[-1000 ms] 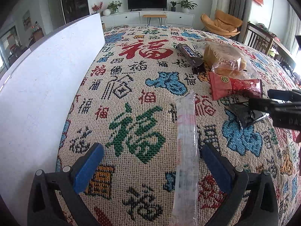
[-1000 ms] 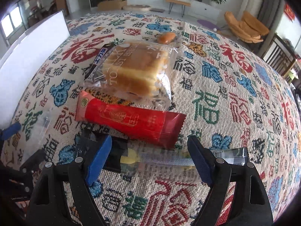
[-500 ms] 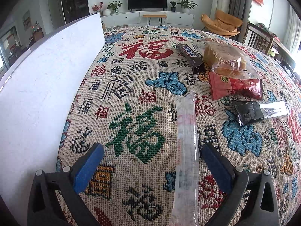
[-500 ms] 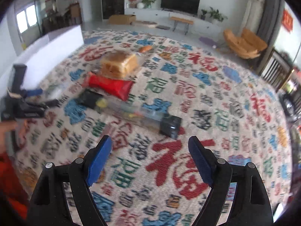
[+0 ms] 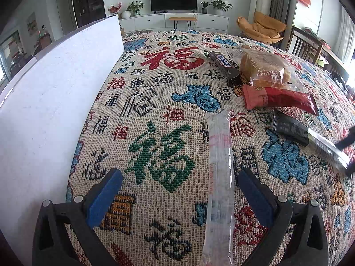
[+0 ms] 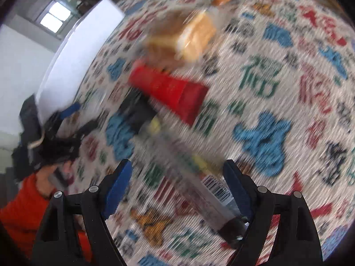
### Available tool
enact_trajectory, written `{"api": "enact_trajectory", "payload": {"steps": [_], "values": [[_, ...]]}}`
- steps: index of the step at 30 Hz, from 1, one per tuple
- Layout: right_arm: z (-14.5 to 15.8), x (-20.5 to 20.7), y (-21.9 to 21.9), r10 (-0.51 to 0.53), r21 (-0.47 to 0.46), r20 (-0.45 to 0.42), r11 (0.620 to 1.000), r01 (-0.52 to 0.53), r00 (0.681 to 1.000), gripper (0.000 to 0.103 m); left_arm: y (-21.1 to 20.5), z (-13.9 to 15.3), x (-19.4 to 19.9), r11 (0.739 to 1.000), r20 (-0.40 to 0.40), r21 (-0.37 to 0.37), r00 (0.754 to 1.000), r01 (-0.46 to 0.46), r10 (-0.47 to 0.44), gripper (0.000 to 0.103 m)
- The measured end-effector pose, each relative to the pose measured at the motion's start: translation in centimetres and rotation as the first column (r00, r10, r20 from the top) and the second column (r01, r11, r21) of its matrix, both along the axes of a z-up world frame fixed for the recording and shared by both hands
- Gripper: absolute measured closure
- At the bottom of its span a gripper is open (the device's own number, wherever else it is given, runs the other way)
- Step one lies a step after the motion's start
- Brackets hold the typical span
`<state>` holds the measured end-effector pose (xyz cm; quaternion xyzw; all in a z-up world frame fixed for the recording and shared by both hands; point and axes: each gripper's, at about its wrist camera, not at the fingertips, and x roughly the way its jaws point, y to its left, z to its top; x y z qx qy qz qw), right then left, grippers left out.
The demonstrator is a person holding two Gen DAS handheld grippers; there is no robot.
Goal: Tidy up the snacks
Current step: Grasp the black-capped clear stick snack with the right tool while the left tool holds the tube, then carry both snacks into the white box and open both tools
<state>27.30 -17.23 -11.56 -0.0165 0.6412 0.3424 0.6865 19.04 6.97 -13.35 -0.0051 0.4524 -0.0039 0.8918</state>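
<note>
Both grippers spread wide over the snacks!
Left gripper (image 5: 179, 197) straddles a clear sleeve (image 5: 219, 181); right gripper (image 6: 177, 188) straddles a barcoded packet (image 6: 208, 190), neither pinching.

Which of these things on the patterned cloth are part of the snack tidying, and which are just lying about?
Part of the job:
clear long packet
black long packet
red packet
bagged bread
dark chocolate bar
left gripper, right gripper, both open

Just there:
white board
television
orange chair
</note>
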Motion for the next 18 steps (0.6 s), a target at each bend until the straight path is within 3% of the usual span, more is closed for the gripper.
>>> {"api": "enact_trajectory", "payload": {"steps": [1,3,7,11,13,14,15,16,18], "values": [[0.0,-1.5,0.6,0.075,-0.020,-0.033,0.997,-0.076,0.997,0.016,0.0,0.0,0.0,1.000,0.000,0.001,1.000,0.000,0.000,0.000],[0.6,-4.3,1.9,0.182,-0.083,-0.001,0.980,-0.181,0.983,0.017,0.0,0.0,0.0,1.000,0.000,0.001,1.000,0.000,0.000,0.000],[1.7,-4.1,3.9,0.078,-0.110,0.152,0.992,-0.061,0.985,0.017,0.0,0.0,0.1,1.000,-0.005,0.001,1.000,-0.002,0.002,0.000],[-0.3,-3.1,7.4,0.052,-0.223,0.187,0.975,-0.009,0.981,0.019,0.0,0.5,0.3,1.000,-0.129,-0.008,0.991,0.019,-0.020,0.004],[-1.3,-3.5,8.3,0.055,-0.290,0.181,0.957,0.000,0.982,0.025,0.0,0.9,-0.6,0.999,-0.123,-0.008,0.992,0.041,-0.041,0.032],[-1.2,-4.1,8.5,0.061,-0.317,0.212,0.949,0.009,0.975,0.048,-0.1,1.1,-0.9,0.998,-0.118,-0.018,0.991,0.059,-0.060,0.041],[-1.0,-4.5,8.5,0.066,-0.348,0.231,0.937,0.019,0.971,0.079,-0.3,1.4,-1.3,0.997,-0.114,-0.021,0.991,0.074,-0.076,0.063],[-0.8,-4.7,8.1,0.039,-0.325,0.205,0.945,0.031,0.978,0.080,-0.4,1.6,-1.5,0.994,-0.119,-0.042,0.988,0.097,-0.102,0.086],[-0.2,-5.2,6.9,-0.032,-0.275,0.166,0.958,0.078,0.986,0.081,-0.3,2.2,-2.2,0.991,-0.124,-0.097,0.986,0.097,-0.109,0.085]]}}
